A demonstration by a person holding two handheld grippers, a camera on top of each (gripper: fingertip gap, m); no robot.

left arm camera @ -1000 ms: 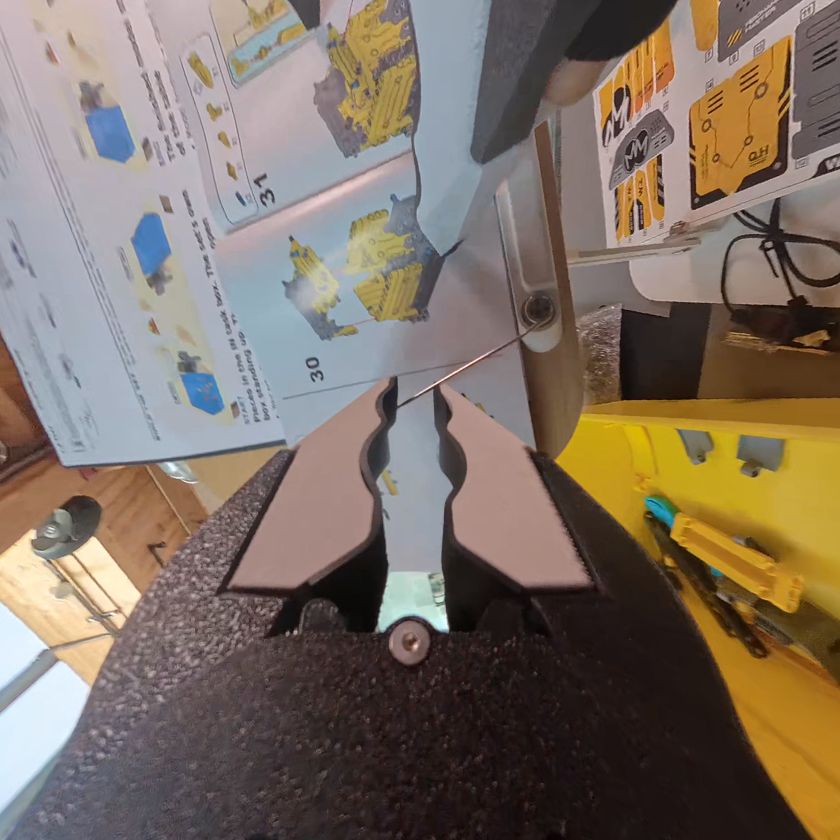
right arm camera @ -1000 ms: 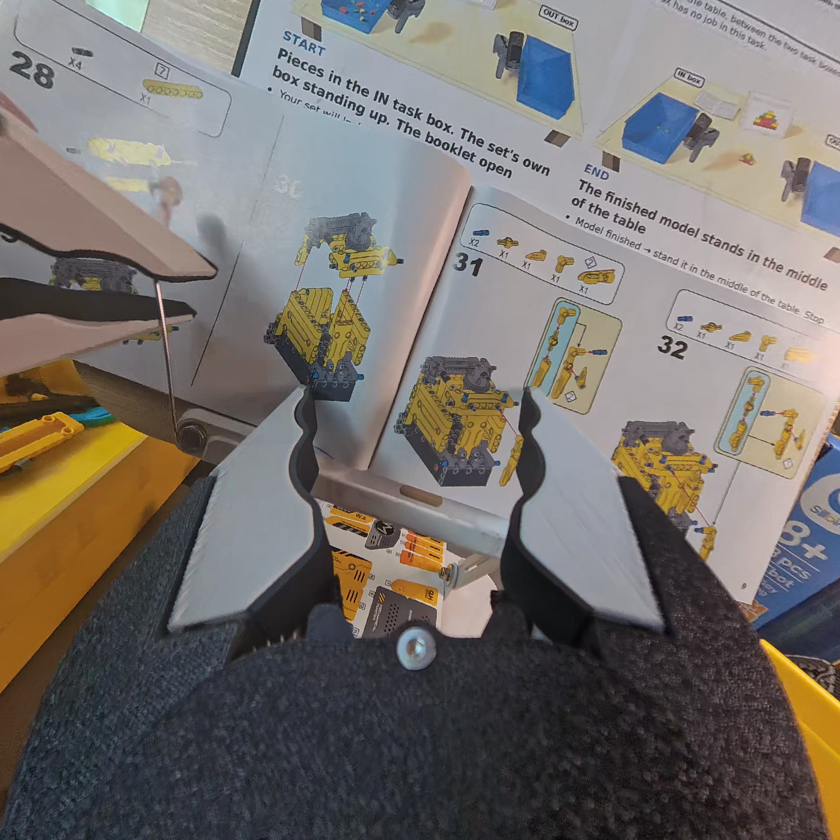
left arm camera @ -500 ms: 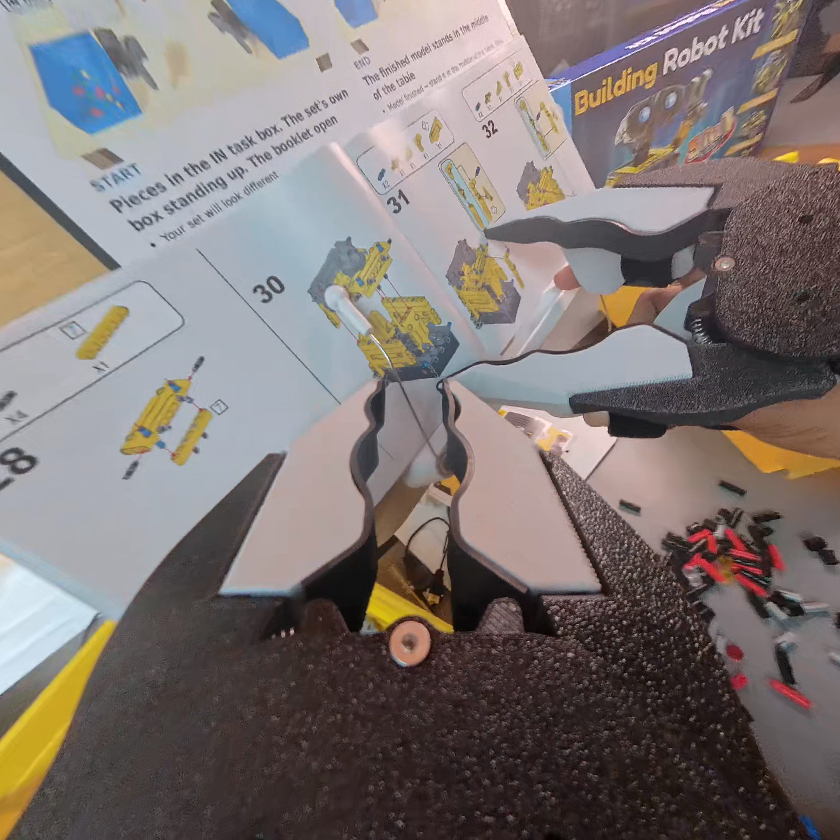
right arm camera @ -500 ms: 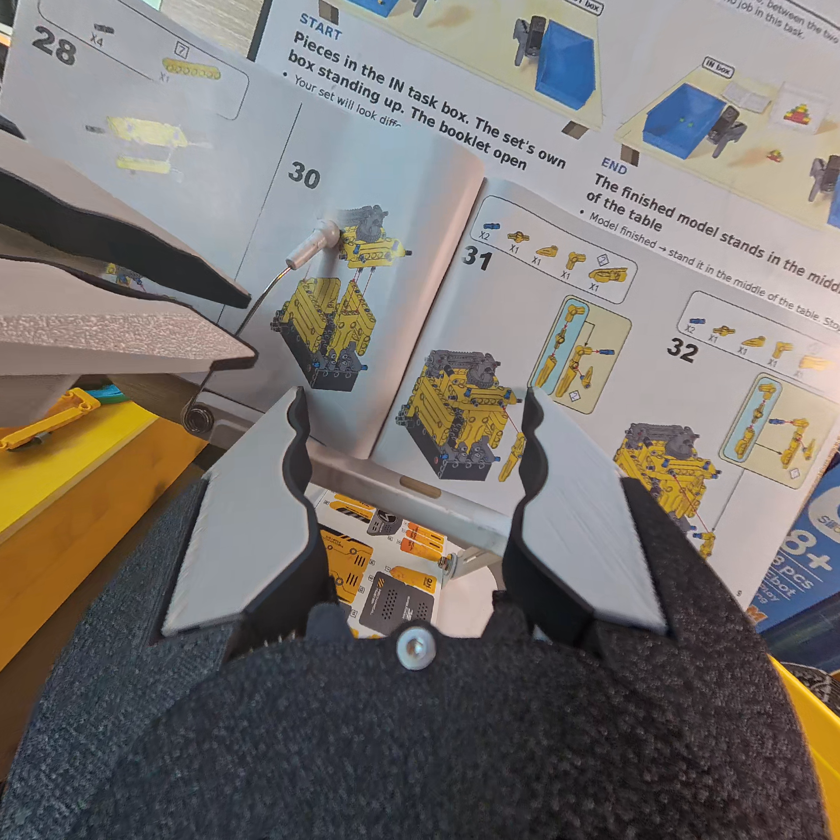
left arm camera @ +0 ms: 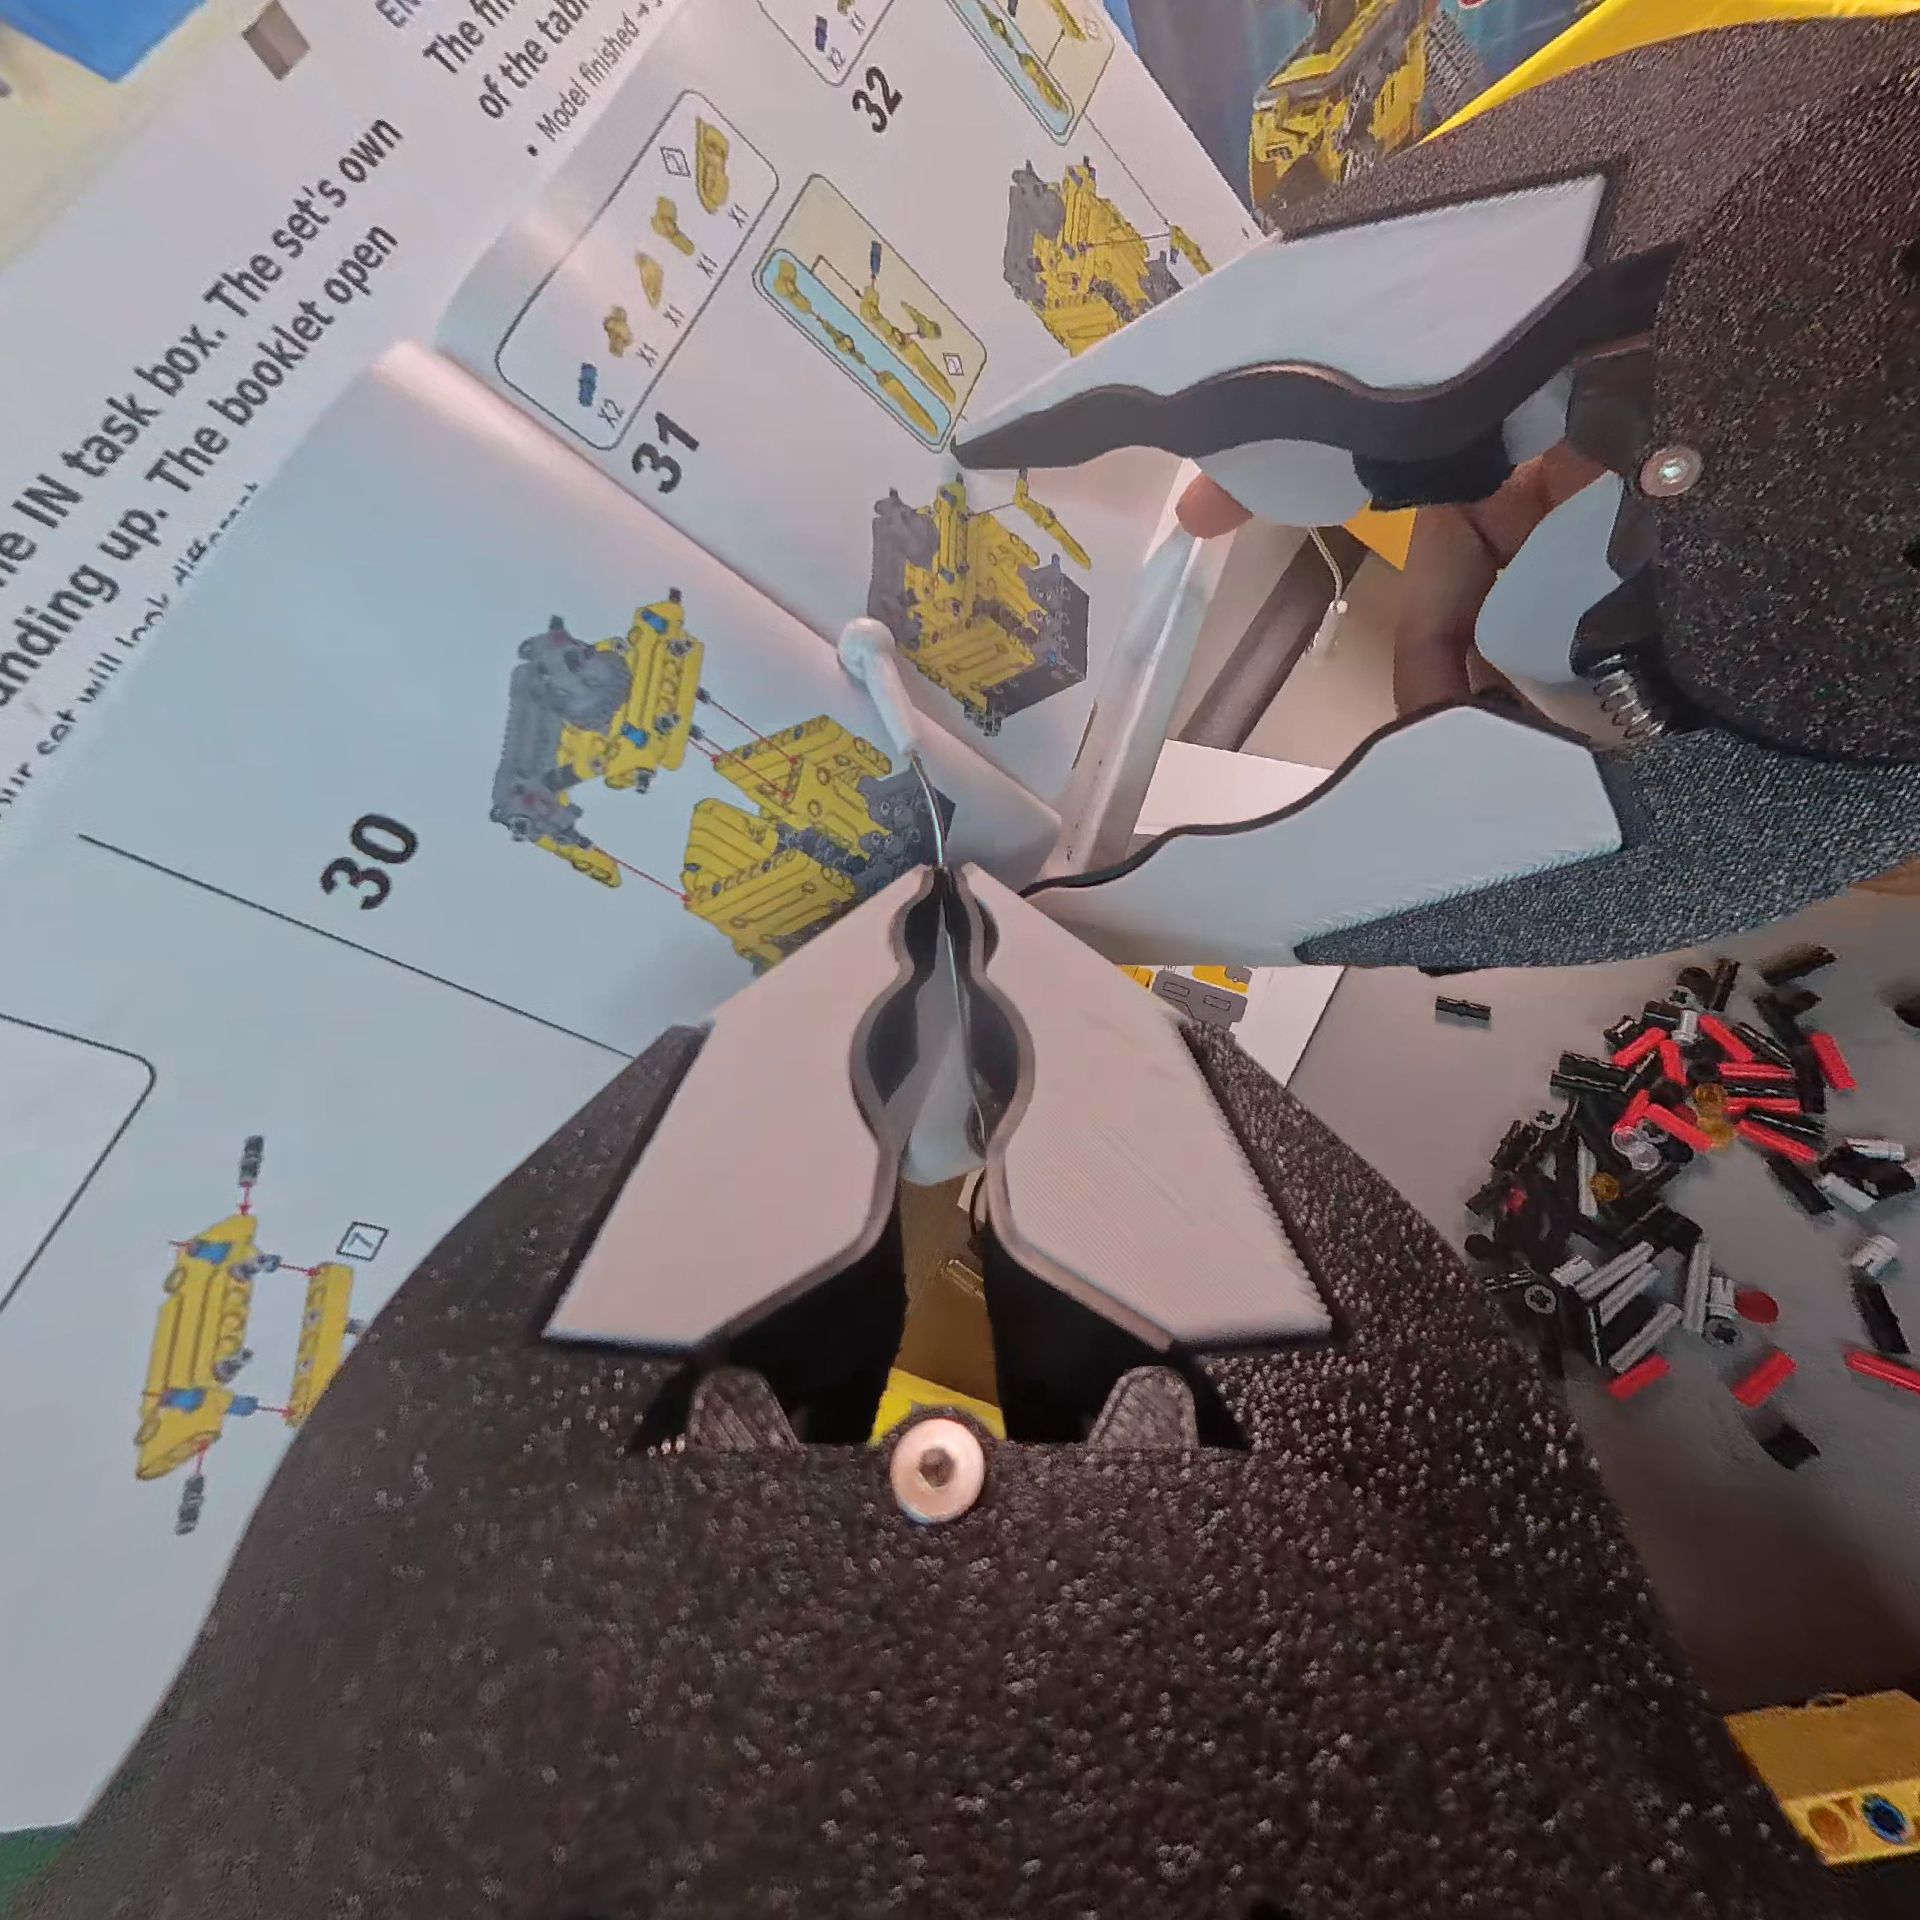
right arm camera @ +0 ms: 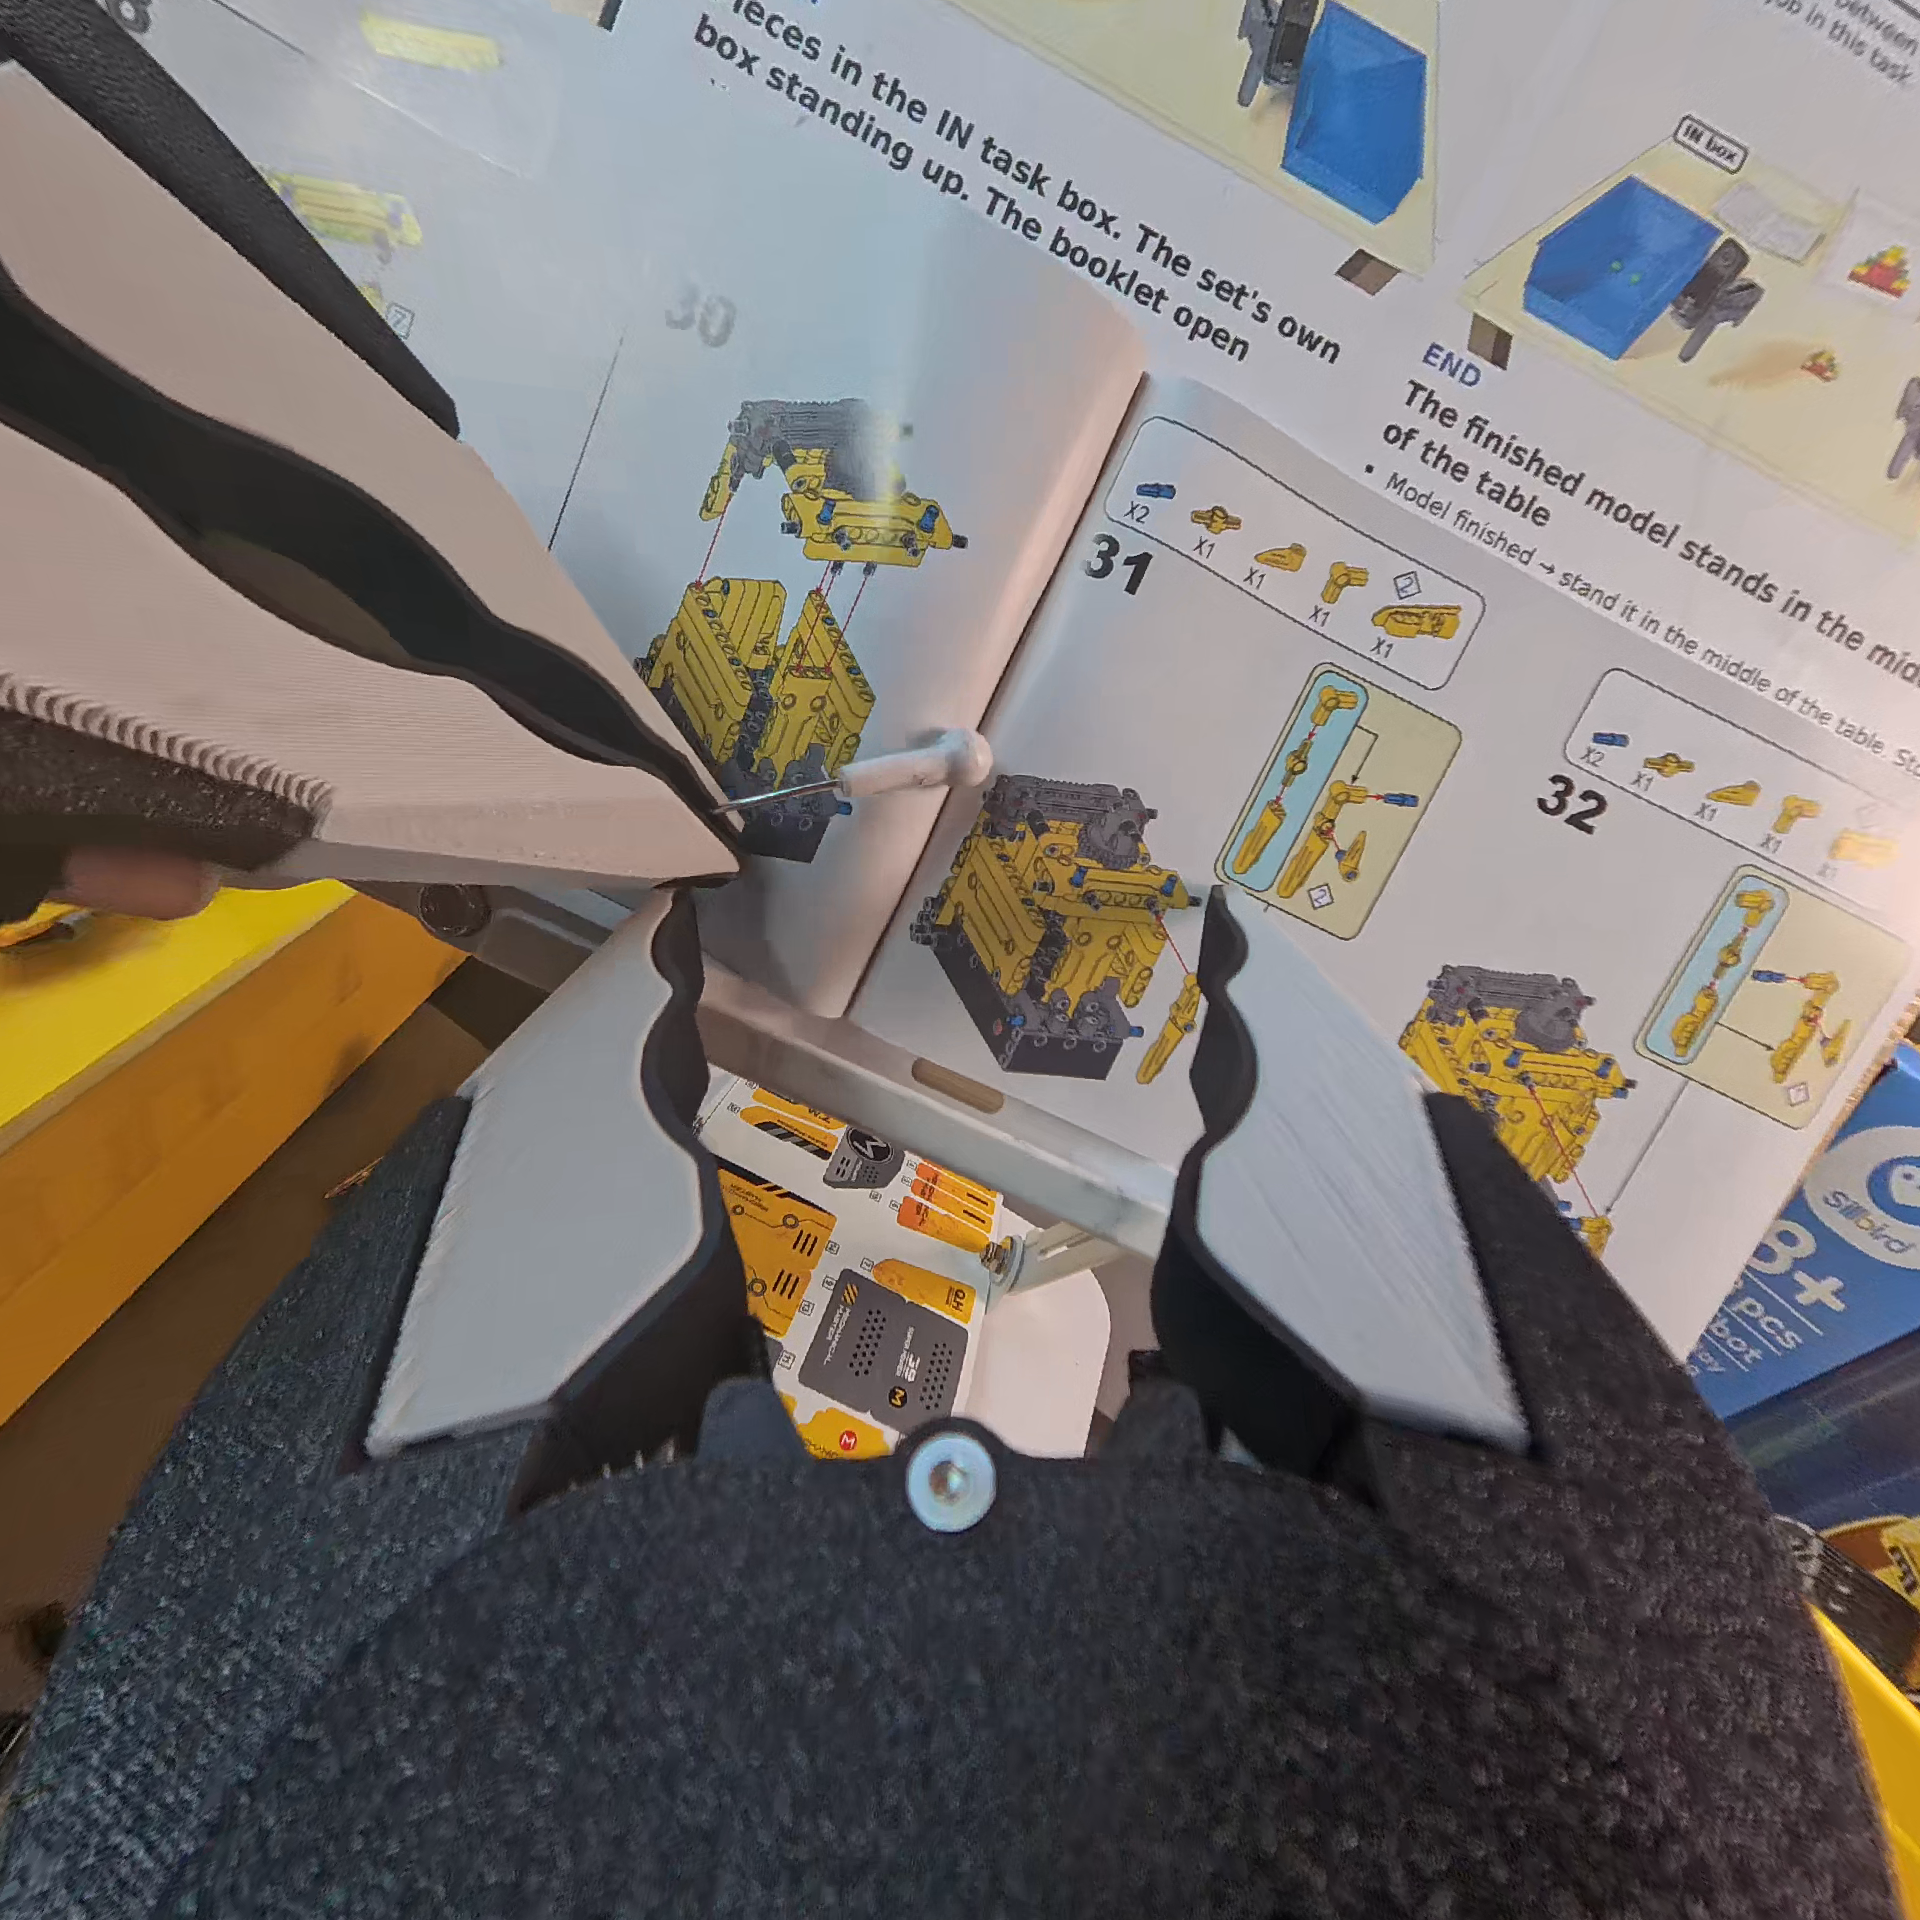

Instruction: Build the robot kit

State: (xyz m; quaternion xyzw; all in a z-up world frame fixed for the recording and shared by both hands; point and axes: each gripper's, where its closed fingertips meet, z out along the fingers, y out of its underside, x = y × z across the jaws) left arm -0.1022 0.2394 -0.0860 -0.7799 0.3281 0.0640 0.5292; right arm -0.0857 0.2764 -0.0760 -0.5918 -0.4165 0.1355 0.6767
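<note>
Left wrist view: the left gripper (left arm camera: pixel 943 883) has its jaws pressed together at the tips, clamped on a thin wire page holder (left arm camera: pixel 928 800). The wire runs back between the fingers and forward out of the tips, ending in a white rubber-capped tip (left arm camera: pixel 868 655) that rests on the open instruction booklet (left arm camera: pixel 416 665) near the fold between the two pages. The booklet stands against a larger printed sheet (left arm camera: pixel 208 260). The right gripper (left arm camera: pixel 987 670) lies to the right, jaws wide apart, its lower finger just beside the left gripper's tips; a hand (left arm camera: pixel 1455 582) shows behind it. Loose black, red and grey building pieces (left arm camera: pixel 1704 1164) are scattered on the grey table (left arm camera: pixel 1558 1507) at right.

Right wrist view: the right gripper (right arm camera: pixel 940 914) holds nothing, jaws spread, pointed at the lower edge of the booklet (right arm camera: pixel 1247 831), which rests on a metal stand ledge (right arm camera: pixel 935 1091). The left gripper (right arm camera: pixel 722 847) enters from the left, tips closed on the wire holder (right arm camera: pixel 774 798); its white tip (right arm camera: pixel 914 764) lies across the booklet's fold. A sticker sheet (right arm camera: pixel 862 1278) lies below the ledge. A yellow bin (right arm camera: pixel 156 1039) stands at left, a blue box (right arm camera: pixel 1839 1247) at right.
</note>
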